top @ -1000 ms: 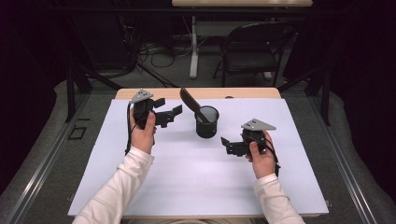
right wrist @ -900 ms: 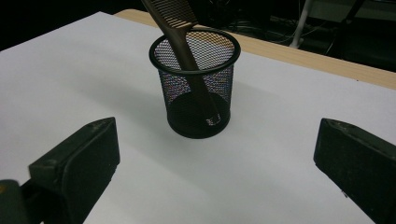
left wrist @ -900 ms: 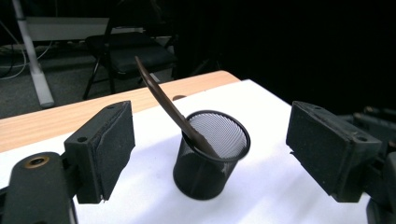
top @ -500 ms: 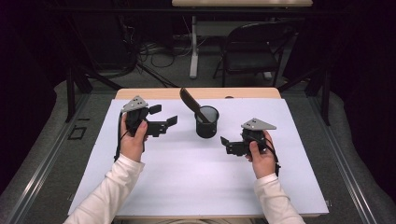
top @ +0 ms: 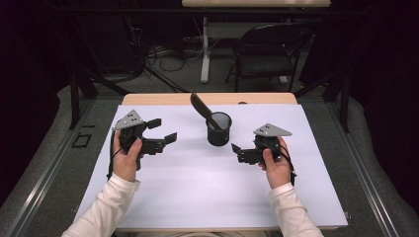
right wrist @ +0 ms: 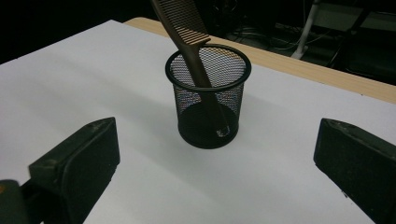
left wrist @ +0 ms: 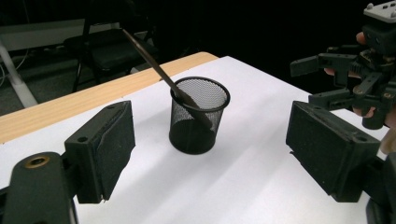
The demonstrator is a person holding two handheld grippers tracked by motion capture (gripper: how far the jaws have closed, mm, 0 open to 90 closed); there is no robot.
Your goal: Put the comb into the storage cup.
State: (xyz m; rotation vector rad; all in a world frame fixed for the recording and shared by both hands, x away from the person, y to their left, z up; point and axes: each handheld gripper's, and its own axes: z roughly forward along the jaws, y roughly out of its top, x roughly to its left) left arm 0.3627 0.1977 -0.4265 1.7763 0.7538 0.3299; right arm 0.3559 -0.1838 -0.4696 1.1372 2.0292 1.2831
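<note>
Both claws stood with jaws apart and nothing between them. Left gripper [top: 160, 138] hovered well to the left of the mesh cup [top: 219, 129]; right gripper [top: 238, 152] sat just to the cup's right and a little nearer the person, both aimed at it. Cup stood upright on the white table cover [top: 197, 192], toward its far side. Brown comb [right wrist: 187, 37] leaned inside the cup, handle end down on the cup floor, toothed end sticking out over the far-left rim.

Judged step: closing in on the cup to draw the comb out. Best done with one gripper steadying the cup wall low down, since light mesh would likely tip or slide. The other should pinch the comb above the cup rim, across its flat faces, then lift along the comb's lean so it cleared the rim without dragging.
</note>
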